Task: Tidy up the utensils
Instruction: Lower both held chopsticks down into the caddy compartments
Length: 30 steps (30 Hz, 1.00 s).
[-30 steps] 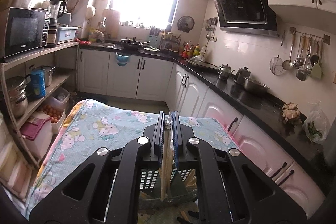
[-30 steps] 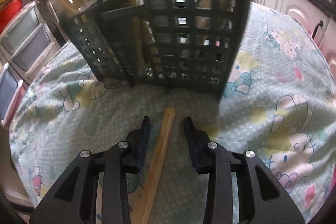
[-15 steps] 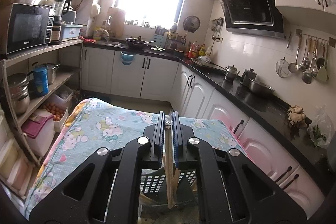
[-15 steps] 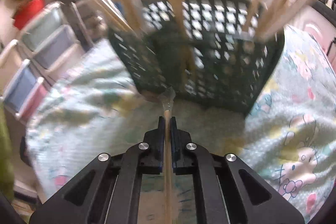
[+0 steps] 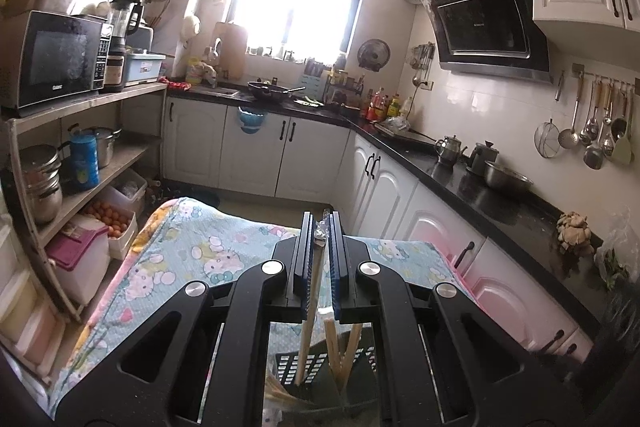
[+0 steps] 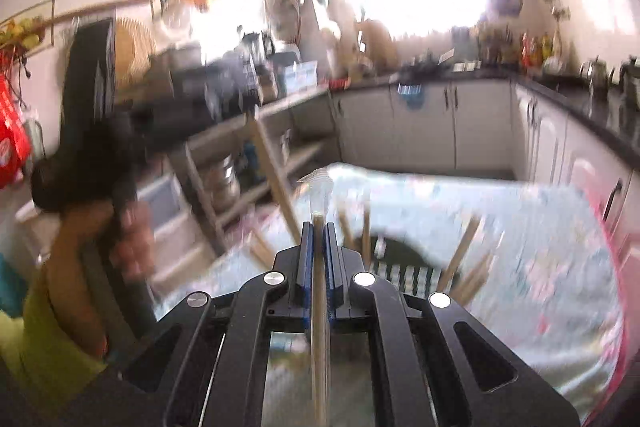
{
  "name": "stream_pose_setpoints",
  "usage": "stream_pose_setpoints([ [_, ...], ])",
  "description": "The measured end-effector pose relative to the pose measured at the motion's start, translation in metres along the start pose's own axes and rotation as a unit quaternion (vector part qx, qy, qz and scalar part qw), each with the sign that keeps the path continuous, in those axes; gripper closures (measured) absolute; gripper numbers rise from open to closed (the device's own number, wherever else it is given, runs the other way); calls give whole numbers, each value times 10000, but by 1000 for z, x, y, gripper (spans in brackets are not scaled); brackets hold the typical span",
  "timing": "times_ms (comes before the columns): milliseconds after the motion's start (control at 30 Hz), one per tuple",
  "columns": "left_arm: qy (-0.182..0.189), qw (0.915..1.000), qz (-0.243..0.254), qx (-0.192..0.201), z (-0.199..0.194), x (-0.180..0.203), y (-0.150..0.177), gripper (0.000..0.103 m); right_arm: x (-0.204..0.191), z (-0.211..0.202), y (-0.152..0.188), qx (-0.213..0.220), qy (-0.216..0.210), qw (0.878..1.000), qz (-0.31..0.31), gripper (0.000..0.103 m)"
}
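My left gripper (image 5: 321, 227) is shut on a wrapped pair of wooden chopsticks (image 5: 310, 311), which hang down over the black mesh basket (image 5: 320, 367) below it. Several chopsticks stand in that basket. My right gripper (image 6: 319, 229) is shut on another wrapped wooden chopstick pair (image 6: 319, 307), lifted above the table. In the blurred right wrist view the basket (image 6: 400, 267) lies just beyond the gripper with chopsticks (image 6: 460, 255) leaning in it. The other gripper and the hand holding it (image 6: 100, 155) show at the left.
The table carries a cartoon-print cloth (image 5: 192, 259). An open shelf rack (image 5: 72, 155) with microwave, pots and bins stands left. White cabinets with a black counter (image 5: 460, 179) run along the back and right.
My right gripper closed on the chopstick pair lying before the basket and lifted it, tilting up. My left gripper rose a little with its chopsticks still held.
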<state>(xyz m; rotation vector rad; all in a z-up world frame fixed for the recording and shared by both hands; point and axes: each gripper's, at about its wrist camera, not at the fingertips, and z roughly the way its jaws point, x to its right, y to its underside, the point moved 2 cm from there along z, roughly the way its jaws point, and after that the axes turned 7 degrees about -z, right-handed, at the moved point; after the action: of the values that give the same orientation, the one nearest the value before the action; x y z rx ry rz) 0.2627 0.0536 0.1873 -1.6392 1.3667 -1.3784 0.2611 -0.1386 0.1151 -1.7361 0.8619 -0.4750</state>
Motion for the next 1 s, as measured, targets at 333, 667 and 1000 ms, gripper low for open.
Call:
stream_pose_setpoints([
  [333,-3,10000,53,-44,15,-3,7,101,53,-2,-28,1074,599,9923,-135,97],
  [667,-28,9992,57,-406,36,-10,31,100,63,28,6,1116,925,9891,-268,97],
  [1000,-21,9974,137,-712,45,-11,53,100,61,42,34,828,1024,9908,-310,97],
])
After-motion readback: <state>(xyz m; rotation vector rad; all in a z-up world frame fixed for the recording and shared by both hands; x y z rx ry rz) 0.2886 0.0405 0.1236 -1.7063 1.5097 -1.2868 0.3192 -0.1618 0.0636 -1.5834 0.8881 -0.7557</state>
